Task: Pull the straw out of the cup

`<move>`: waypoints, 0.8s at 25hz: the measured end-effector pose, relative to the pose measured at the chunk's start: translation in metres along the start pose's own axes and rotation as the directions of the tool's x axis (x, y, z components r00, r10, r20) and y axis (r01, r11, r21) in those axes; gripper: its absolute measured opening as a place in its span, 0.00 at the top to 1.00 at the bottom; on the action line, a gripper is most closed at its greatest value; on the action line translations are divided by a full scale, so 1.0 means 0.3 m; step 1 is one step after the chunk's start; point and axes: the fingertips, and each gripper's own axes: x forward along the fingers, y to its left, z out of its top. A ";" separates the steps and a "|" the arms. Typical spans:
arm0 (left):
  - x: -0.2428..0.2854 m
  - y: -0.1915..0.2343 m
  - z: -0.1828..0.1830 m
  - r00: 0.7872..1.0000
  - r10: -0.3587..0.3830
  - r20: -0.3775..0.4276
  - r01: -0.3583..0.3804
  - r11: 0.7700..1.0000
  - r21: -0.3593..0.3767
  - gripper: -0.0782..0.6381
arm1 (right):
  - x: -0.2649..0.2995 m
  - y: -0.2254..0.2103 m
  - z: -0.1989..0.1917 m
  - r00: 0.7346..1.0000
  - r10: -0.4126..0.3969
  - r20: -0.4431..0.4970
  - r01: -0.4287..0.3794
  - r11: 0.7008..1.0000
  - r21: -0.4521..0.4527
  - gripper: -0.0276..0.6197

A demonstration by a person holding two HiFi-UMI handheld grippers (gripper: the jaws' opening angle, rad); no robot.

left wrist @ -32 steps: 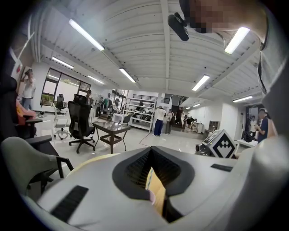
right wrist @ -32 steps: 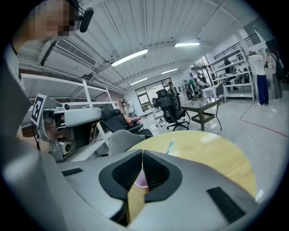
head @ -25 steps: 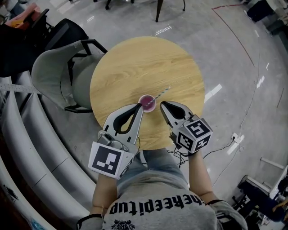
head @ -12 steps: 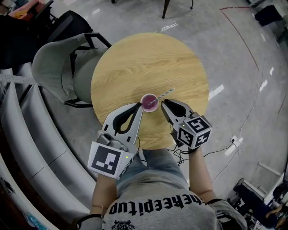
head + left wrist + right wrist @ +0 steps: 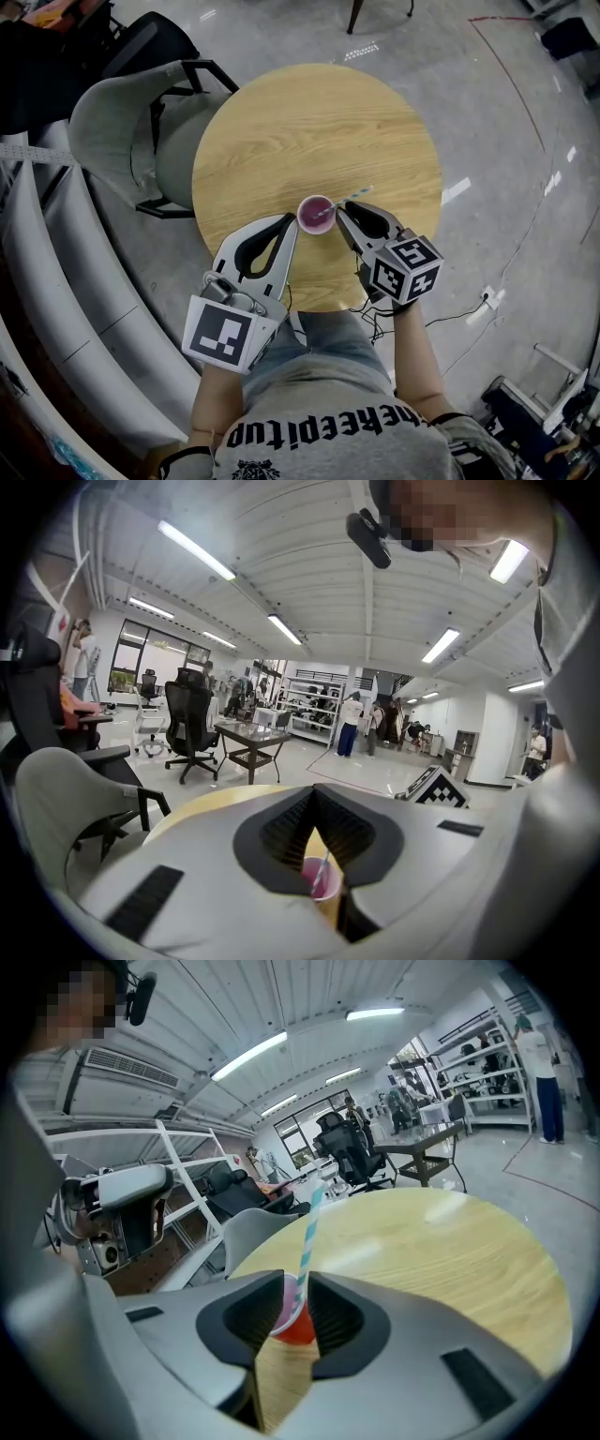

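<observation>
Right gripper [image 5: 352, 210] spread around the straw [image 5: 353, 196]
Its jaws have just been parting, wider than a second ago, the straw unclamped between them in the pink cup [image 5: 316, 214] at frame centre; left gripper [image 5: 289, 223], jaws together, sits beside it.

Cup [image 5: 316, 214] pink inside, red outside. Straw [image 5: 352, 197] striped teal and white. Table [image 5: 309, 122] light wood grain; chair [image 5: 112, 131] grey.

One round light-wood table [image 5: 281, 122]. One pink plastic cup [image 5: 315, 215]. One blue-and-white striped straw [image 5: 354, 196]. Two grey two-jaw grippers: left gripper [image 5: 291, 222], right gripper [image 5: 354, 217]. One grey shell chair [image 5: 122, 141] beside the table.
</observation>
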 end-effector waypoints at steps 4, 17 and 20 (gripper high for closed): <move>0.000 0.011 -0.005 1.000 0.008 -0.007 -0.008 1.000 -0.004 0.86 | 0.016 -0.007 -0.004 1.000 0.004 -0.010 -0.004 1.000 0.006 0.79; 0.006 0.036 -0.016 0.999 0.026 -0.019 -0.026 1.000 -0.016 0.86 | 0.060 0.001 -0.019 0.999 0.032 -0.044 -0.032 0.999 0.007 0.78; 0.005 0.037 -0.017 0.999 0.025 -0.019 -0.026 1.000 -0.018 0.86 | 0.063 0.004 -0.018 0.999 0.031 -0.044 -0.031 1.000 0.003 0.79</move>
